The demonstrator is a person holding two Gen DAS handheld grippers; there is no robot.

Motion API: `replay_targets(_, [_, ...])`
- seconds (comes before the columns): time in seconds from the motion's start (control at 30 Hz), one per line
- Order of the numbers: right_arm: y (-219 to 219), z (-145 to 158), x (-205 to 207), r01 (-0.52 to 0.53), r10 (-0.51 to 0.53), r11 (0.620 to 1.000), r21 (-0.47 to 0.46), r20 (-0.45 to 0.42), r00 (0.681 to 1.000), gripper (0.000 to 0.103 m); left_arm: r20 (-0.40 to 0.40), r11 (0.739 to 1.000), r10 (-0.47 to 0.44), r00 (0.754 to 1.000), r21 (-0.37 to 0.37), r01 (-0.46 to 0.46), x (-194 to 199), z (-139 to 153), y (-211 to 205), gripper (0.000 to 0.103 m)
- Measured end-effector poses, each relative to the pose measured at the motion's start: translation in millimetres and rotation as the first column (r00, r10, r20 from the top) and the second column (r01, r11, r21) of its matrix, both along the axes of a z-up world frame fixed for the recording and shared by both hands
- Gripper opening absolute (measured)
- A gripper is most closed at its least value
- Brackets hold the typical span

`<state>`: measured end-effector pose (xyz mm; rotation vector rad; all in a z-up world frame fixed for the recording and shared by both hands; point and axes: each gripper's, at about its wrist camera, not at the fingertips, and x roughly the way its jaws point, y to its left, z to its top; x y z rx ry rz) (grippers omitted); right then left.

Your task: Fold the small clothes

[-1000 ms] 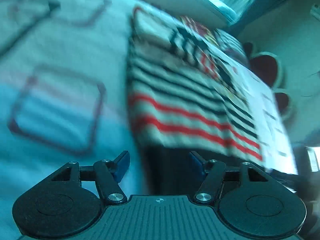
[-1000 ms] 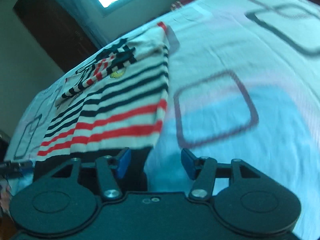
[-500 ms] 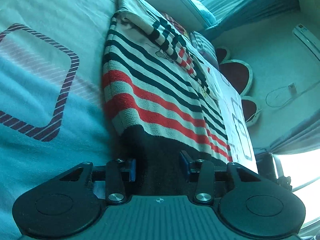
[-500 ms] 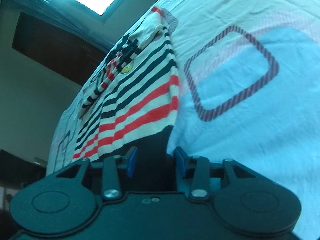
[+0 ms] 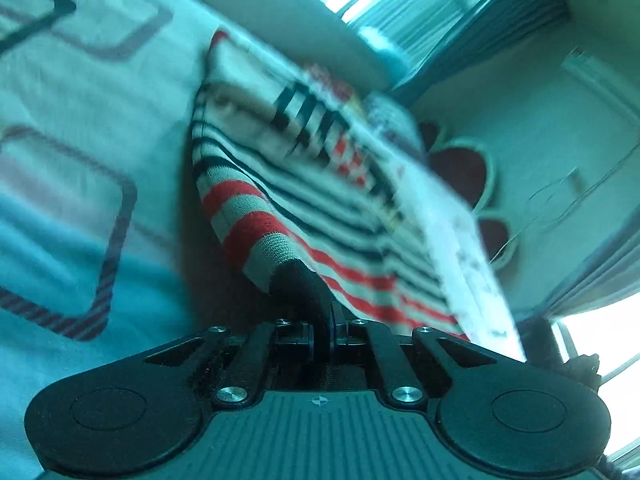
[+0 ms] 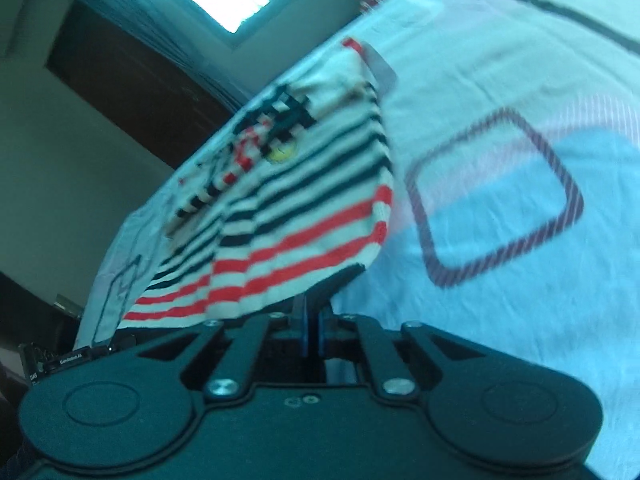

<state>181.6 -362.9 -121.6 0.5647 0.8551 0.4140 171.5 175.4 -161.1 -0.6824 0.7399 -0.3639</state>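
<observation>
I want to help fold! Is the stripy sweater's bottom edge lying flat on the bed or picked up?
Picked up. The left gripper and right gripper are shut on the stripy sweater's dark hem, which rises off the bedsheet.

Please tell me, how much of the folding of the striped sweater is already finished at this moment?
Done: one sleeve already lies folded across the striped sweater on the bedsheet. In hand: the left gripper and right gripper have just closed on the dark hem corners, which lift slightly. Left: carrying the hem up toward the collar and flattening the fold.
</observation>
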Motion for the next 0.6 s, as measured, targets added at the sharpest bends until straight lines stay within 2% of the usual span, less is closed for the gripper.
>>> replay_targets(0.1, [-4,4,-10,-0.006,0.006,1.000,-0.014,0.042,0.999,0.005,-0.018,0.999,0.024,1.000,0.032,-0.024,-7,-6,6,0.006])
replay_targets(0.13, [-7,-5,-11,0.001,-0.001,1.000,-0.017,0.031,1.000,0.005,-0.056,0.998,0.024,0.998,0.060,-0.021,-6,-15,6,0.006])
replay_targets(0.17, [-10,-23,-7,0.020,-0.022,0.999,-0.039,-0.033,0.999,0.005,-0.103,0.997,0.033,0.994,0.077,-0.025,-5,-29,6,0.006])
replay_targets(0.2, [-15,-37,-5,0.040,-0.042,0.999,-0.034,-0.077,0.996,0.004,-0.095,0.998,0.054,0.994,0.019,-0.053,-7,-37,10,0.006])
replay_targets(0.23, [-21,-40,-7,0.066,-0.064,0.998,0.024,-0.073,0.995,0.004,-0.104,0.998,0.067,0.992,-0.007,-0.069,-8,-38,13,0.006])
replay_targets(0.3, [-19,-37,-10,0.076,-0.074,0.997,0.033,-0.063,0.995,0.005,-0.100,0.998,0.069,0.993,0.014,-0.068,-8,-35,9,0.006])
replay_targets(0.43, [-13,-28,-9,0.068,-0.067,0.998,0.011,-0.031,0.997,0.005,-0.105,0.995,0.085,0.991,-0.033,-0.089,-8,-35,11,0.006])
replay_targets(0.5, [-10,-17,-6,0.073,-0.073,0.997,0.015,0.011,0.997,0.005,-0.075,0.993,0.088,0.993,-0.070,-0.093,-9,-28,12,0.006])
replay_targets(0.6, [-2,7,2,0.080,-0.076,0.996,-0.039,0.099,0.992,0.005,-0.018,0.991,0.098,0.995,-0.087,-0.099,-1,-11,12,0.006])
